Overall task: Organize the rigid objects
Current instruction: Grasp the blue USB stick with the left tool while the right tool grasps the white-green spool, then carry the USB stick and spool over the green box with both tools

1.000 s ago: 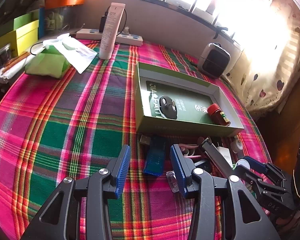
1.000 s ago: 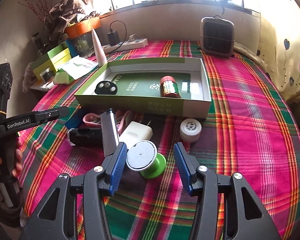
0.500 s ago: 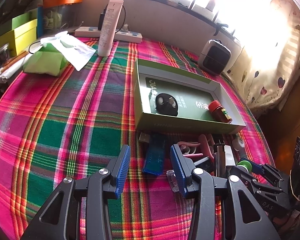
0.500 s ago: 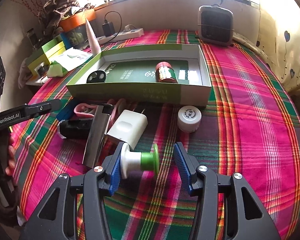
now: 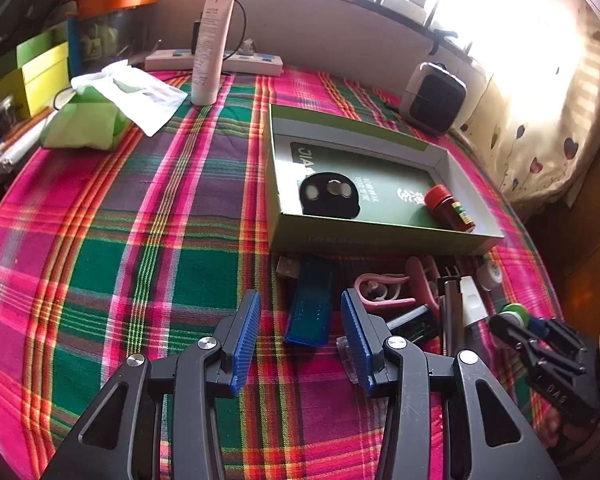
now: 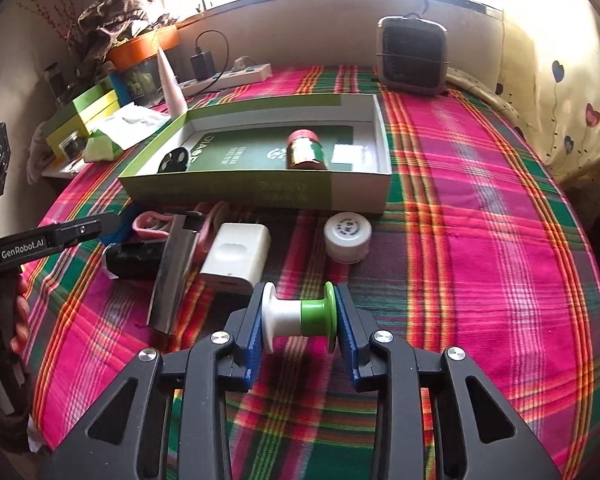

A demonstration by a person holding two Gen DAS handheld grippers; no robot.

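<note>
From the left wrist view, the left claw (image 5: 296, 334) stands open and holds nothing, its blue pads either side of a blue flat case (image 5: 311, 306) that lies on the plaid cloth (image 5: 148, 240) with its long axis pointing away from the claw, toward the green box (image 5: 380, 236). The box already holds a black fob (image 5: 329, 197) and a red-capped bottle (image 5: 449, 209). Beyond, a white tube (image 5: 212, 46) stands upright by a power strip (image 5: 216, 63) under the bright window.

From the right wrist view, the right claw (image 6: 300, 326) is closed on the spool (image 6: 298, 314), white end against the left pad, green end against the right, so its axis runs straight across the jaws (a tidy end-to-end hold). The open box (image 6: 260, 192) lies directly ahead, past the white charger (image 6: 236, 258), the metal bar (image 6: 172, 272) and the small white jar (image 6: 347, 237). I'd judge the right hand is the one to move next, forward over that clutter. The tabletop cloth looks soft and wrinkled.
</note>
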